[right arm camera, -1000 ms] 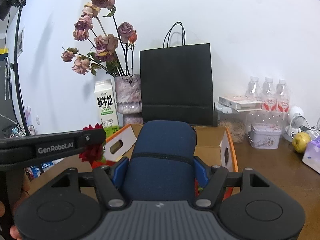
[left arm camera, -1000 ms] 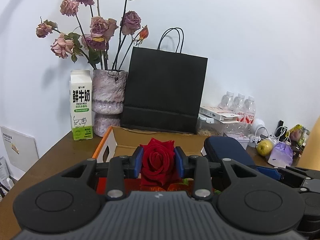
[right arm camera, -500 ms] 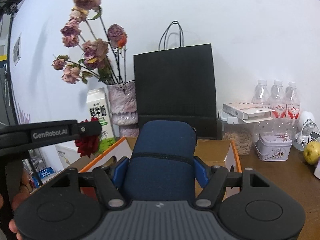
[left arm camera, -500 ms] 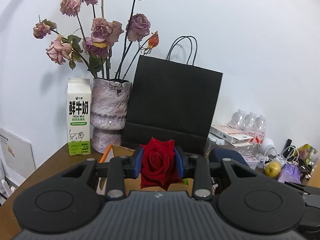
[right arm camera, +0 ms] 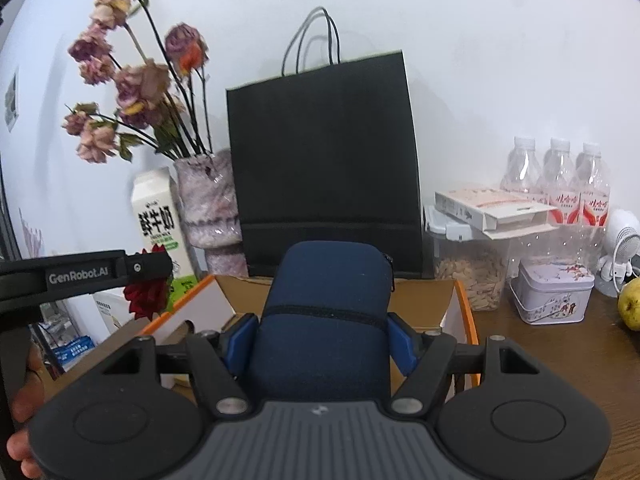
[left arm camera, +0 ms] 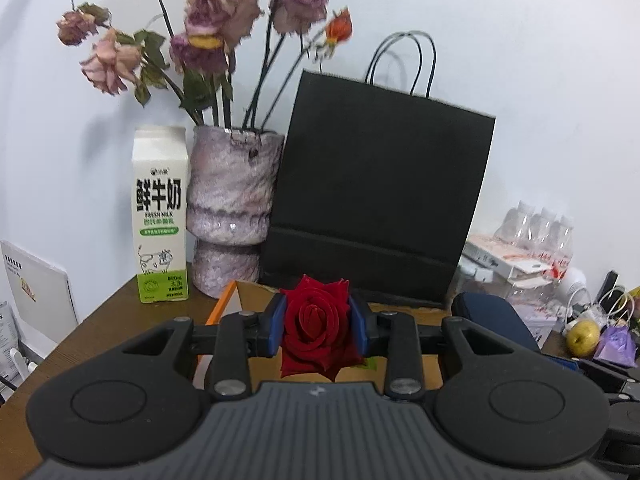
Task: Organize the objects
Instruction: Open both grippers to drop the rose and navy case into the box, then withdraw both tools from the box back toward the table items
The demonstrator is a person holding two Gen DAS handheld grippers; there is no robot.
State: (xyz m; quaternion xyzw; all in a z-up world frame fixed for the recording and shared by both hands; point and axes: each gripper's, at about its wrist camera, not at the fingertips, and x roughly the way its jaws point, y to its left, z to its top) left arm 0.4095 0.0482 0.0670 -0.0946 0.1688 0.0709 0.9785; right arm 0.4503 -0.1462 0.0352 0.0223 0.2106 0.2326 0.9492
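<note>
You've got 2 items up over the open cardboard box (right arm camera: 436,300): a red rose (left arm camera: 318,326), bloom facing you, pinched at both sides, and a navy zippered pouch (right arm camera: 326,320), rounded end pointing away, clamped across its middle.

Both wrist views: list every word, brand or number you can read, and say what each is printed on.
"鲜牛奶" and "FRESH MILK": milk carton, front face.
"GenRobot.AI": side of the left gripper, seen in the right wrist view.
Green band and bottom print on the carton: too small to read.
Red labels on the water bottles: characters too blurred to read.
White board at far left: print too small.
</note>
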